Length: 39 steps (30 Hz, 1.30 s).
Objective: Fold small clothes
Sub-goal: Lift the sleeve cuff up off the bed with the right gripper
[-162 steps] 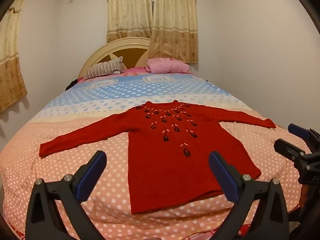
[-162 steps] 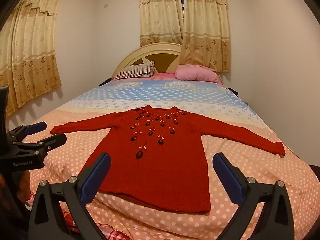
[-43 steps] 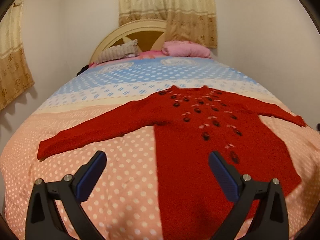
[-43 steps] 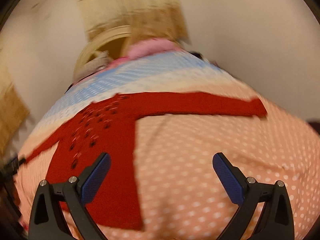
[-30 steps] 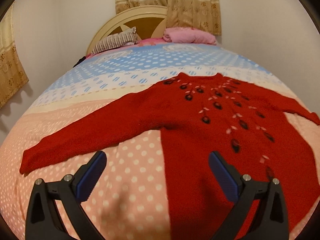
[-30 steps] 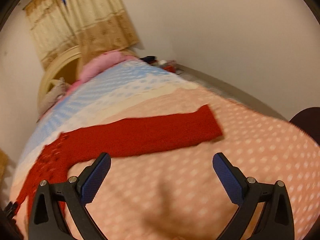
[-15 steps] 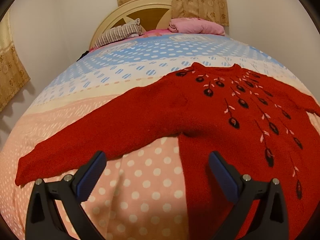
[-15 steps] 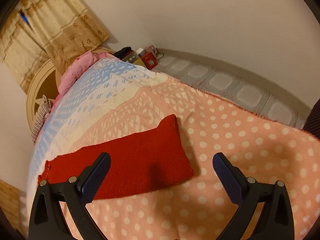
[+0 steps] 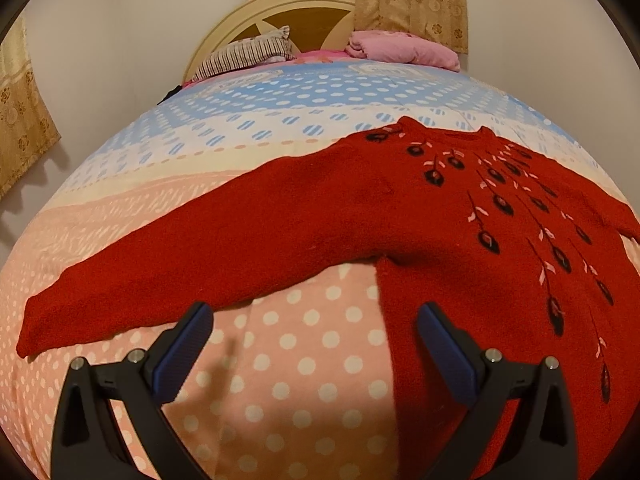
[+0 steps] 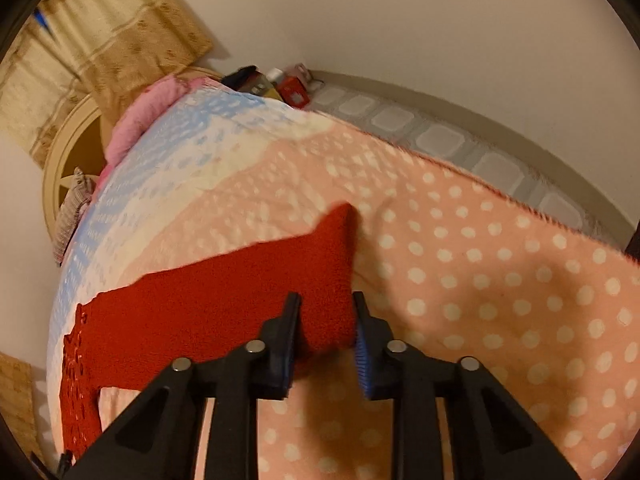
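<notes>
**Right gripper pinches the sleeve end; left gripper stands wide over the bed**

Polka-dot bedding [image 9: 312, 364] fills both views, peach nearest us and blue and white farther back. We count one sweater, two grippers, two pillows and one headboard.

Nearest us in the left wrist view, our left gripper [image 9: 316, 344] has its jaws spread wide with nothing between them. They hang over bare peach cover, between the sleeve on the left and the body's side edge on the right. Whether the tips touch the cover we cannot tell.

In the right wrist view our right gripper [image 10: 326, 334] has just been closing. Its jaws now stand narrow, with the cuff end of the other sleeve [image 10: 320, 280] bunched between the pads, so the cloth is pinched there.

One red sweater [image 9: 460, 232] lies flat on the bed, front up, dark embroidered buds running down the chest. Its neck points toward the headboard and its hem toward us, so the body's long axis runs along the bed. Both sleeves reach out across the bed, left and right.

Farther back we see a striped pillow [image 9: 244, 54] and a pink pillow [image 9: 404, 50] against the cream headboard [image 9: 304, 0]. Patterned curtains [image 9: 408, 0] hang behind it.
</notes>
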Tool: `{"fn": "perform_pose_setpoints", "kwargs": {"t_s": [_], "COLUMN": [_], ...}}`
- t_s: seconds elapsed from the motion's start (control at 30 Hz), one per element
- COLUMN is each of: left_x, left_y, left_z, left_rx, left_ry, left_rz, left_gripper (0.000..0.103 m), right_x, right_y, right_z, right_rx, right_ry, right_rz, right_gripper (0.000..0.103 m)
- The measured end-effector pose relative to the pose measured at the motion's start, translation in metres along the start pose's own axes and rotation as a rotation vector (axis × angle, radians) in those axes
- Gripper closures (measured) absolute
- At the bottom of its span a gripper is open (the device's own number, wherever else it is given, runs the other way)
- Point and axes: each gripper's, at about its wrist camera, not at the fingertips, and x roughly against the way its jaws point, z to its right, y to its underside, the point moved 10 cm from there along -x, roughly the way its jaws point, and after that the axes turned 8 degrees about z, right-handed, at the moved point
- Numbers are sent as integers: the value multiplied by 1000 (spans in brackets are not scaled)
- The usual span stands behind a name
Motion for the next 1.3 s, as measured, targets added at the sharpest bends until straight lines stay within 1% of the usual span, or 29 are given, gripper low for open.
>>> {"fn": "perform_pose_setpoints", "kwargs": {"t_s": [0.07,0.13,0.33,0.6,0.73,0.9,1.03,1.13,1.3], "left_x": [2,5,8,12,18,19,21,21,21], "left_y": [-3,-5,-4,-10,-14,-13,-10,-7,-5], "left_z": [-3,-6,-20,-36,-38,-38,-42,-48,-57], "left_rx": [2,9,25,75,83,91,108,119,139], "left_ry": [-3,-4,-17,-15,-6,3,8,5,1], "left_rz": [9,21,34,50,66,67,68,66,72], "left_gripper": [0,0,0,0,0,0,0,0,0], "right_x": [9,19,57,91,107,130,139,147,158], "right_y": [-6,-14,-40,-52,-51,-50,-44,-36,-11], "right_z": [-13,-30,-95,-186,-235,-296,-341,-373,-425], "right_rx": [44,74,180,284,335,385,431,457,506], "right_ry": [-7,-24,-85,-186,-244,-316,-360,-402,-473], "right_rz": [16,36,117,163,180,208,214,217,208], "right_gripper": [84,85,86,87,87,87,88,88,88]}}
